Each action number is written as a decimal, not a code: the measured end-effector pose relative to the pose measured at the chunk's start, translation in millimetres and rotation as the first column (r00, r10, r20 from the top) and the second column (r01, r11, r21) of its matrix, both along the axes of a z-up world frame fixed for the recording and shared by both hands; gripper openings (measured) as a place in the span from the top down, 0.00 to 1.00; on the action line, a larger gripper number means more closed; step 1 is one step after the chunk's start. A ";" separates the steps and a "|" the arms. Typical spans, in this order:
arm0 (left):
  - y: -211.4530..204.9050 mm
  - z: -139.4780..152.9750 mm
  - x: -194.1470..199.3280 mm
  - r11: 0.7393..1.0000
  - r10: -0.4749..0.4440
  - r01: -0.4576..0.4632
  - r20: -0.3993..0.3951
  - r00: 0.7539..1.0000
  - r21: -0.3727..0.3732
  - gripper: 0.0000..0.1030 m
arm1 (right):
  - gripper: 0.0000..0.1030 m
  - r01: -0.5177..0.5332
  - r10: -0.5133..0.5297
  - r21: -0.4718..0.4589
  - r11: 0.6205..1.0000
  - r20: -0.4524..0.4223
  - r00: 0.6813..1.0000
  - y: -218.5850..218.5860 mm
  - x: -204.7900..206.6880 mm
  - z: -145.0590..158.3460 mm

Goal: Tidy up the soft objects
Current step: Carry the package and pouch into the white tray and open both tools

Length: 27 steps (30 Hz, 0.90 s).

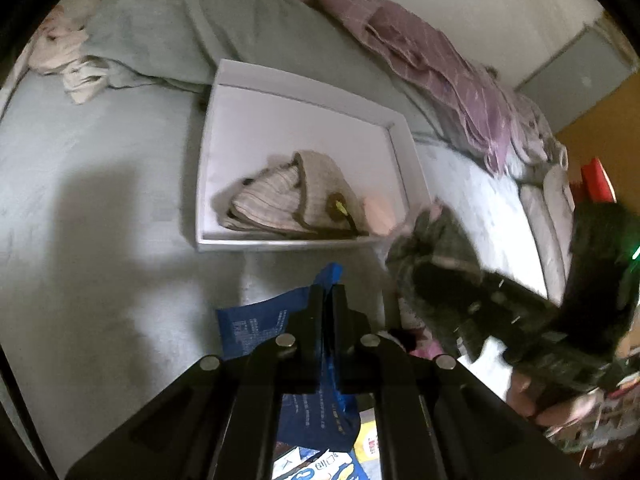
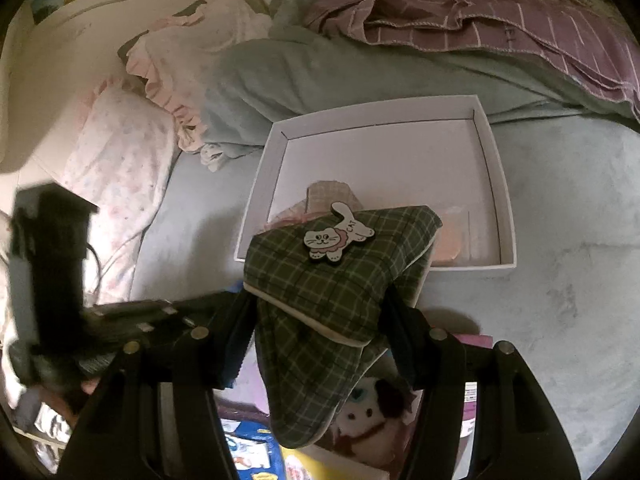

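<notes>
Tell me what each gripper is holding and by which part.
Right gripper clamps the green plaid slipper across the sides of its upper. Left gripper is shut on the blue packet, pinching its upper edge.

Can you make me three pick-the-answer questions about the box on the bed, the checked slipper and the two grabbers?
1. Where does the white box sit?
A. on the grey-blue bed cover
B. on the floor
C. on a shelf

2. What colour is the checked slipper with the cat patch?
A. red
B. green
C. yellow

3. What is the right gripper doing?
A. hanging with nothing in it
B. holding the checked slipper
C. holding a cup

Answers:
1 A, the bed cover lies all around the box.
2 B, its plaid is dark green with pale lines.
3 B, the slipper sits squeezed between its two fingers.

The left gripper is shut on a blue packet.
</notes>
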<state>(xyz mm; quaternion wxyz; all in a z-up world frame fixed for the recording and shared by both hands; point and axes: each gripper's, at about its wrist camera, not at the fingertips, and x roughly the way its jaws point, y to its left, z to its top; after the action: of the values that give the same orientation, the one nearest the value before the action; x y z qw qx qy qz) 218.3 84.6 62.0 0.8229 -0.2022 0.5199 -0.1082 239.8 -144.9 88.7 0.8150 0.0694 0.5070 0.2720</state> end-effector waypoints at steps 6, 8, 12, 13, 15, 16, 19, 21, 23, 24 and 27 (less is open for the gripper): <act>15.9 16.9 -10.4 0.993 0.119 -0.119 0.046 0.992 0.012 0.99 | 0.40 0.031 -0.031 0.001 1.000 -0.022 0.999 -11.4 12.1 -15.3; 21.1 24.4 -14.3 0.985 0.165 -0.168 0.074 0.983 0.036 0.99 | 0.40 0.036 -0.036 0.024 0.999 -0.025 0.999 -15.8 13.4 -15.8; 29.9 40.0 -18.9 0.959 0.258 -0.273 0.156 0.953 0.078 0.99 | 0.40 0.035 -0.034 0.046 0.998 -0.019 0.999 -17.1 16.0 -17.4; 31.8 44.2 -19.2 0.954 0.275 -0.290 0.169 0.947 0.072 0.99 | 0.40 0.037 -0.036 0.041 0.999 -0.019 0.999 -17.8 16.0 -17.2; 35.1 51.8 -17.7 0.949 0.292 -0.309 0.185 0.938 0.070 0.99 | 0.40 0.039 -0.039 0.028 0.999 -0.005 0.999 -16.2 15.7 -16.3; 34.8 54.7 -12.8 0.946 0.295 -0.313 0.182 0.938 0.081 0.99 | 0.40 0.036 -0.036 0.026 0.999 0.004 0.999 -15.4 15.5 -15.7; 32.0 58.1 6.8 0.931 0.322 -0.342 0.157 0.934 0.129 0.99 | 0.40 0.027 -0.028 0.035 0.999 0.018 0.999 -15.5 16.7 -16.3; 27.1 60.1 24.6 0.922 0.334 -0.355 0.151 0.931 0.154 0.99 | 0.40 0.044 -0.044 0.061 0.997 0.010 0.999 -19.7 22.5 -18.8; 22.6 59.3 42.8 0.922 0.336 -0.354 0.133 0.932 0.157 0.99 | 0.40 0.072 -0.075 0.067 0.995 0.031 0.997 -23.9 25.9 -17.1; 19.8 58.2 52.5 0.925 0.332 -0.348 0.120 0.936 0.154 0.99 | 0.40 0.093 -0.097 0.070 0.993 0.052 0.994 -27.2 27.0 -14.2; 7.1 54.7 79.6 0.937 0.301 -0.312 0.093 0.949 0.157 0.99 | 0.40 0.179 -0.192 0.100 0.979 0.135 0.972 -39.4 32.5 -1.5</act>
<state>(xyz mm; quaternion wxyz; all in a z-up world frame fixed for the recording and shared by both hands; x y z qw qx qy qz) 297.9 91.6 116.7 0.8609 -0.2060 0.4613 0.0594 272.2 -184.3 87.2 0.8675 0.1321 0.4256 0.2209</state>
